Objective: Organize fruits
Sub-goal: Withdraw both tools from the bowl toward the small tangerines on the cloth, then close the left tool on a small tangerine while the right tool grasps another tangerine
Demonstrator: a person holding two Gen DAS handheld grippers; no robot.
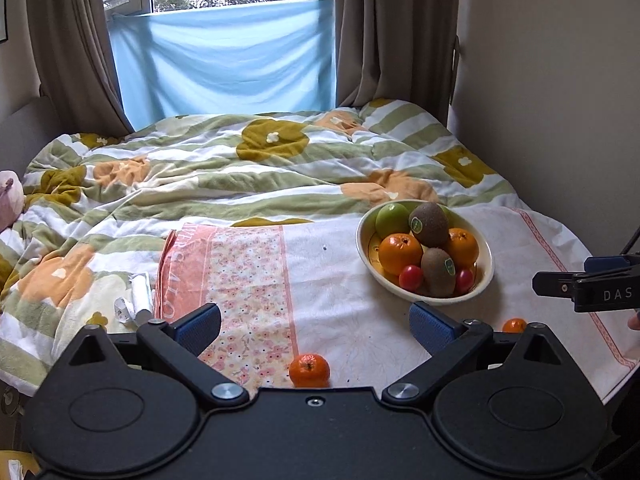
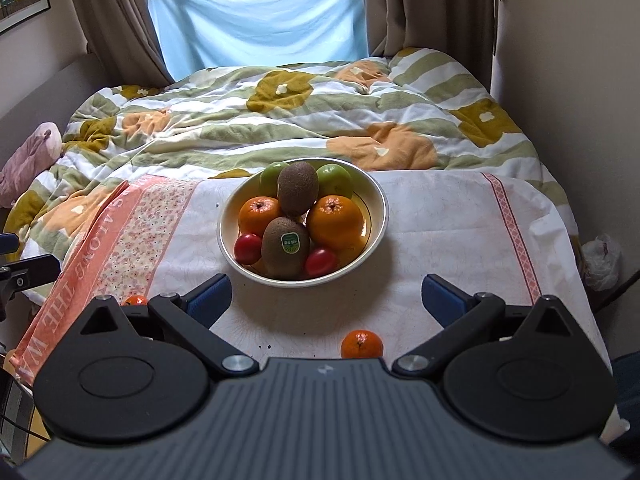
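Evidently each small loose mandarin lies on the white cloth before the cream fruit bowl [image 2: 378,216], one [image 1: 309,370] between the left gripper's [image 1: 314,322] spread empty jaws, the other [image 2: 361,344] between the right gripper's [image 2: 326,298] spread empty jaws.

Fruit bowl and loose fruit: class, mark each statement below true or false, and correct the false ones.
1. The bowl holds two kiwis. True: one kiwi lies in front, another behind it.
2. Both grippers are shut on fruit. False: the left gripper and the right gripper are open and hold nothing.
3. Two small mandarins lie outside the bowl on the cloth. True: one near the right gripper, one near the left.
4. The bowl contains bananas. False: it shows kiwis, oranges, green apples and small red fruits.
5. The bowl stands on bare wood. False: it stands on a patterned cloth.
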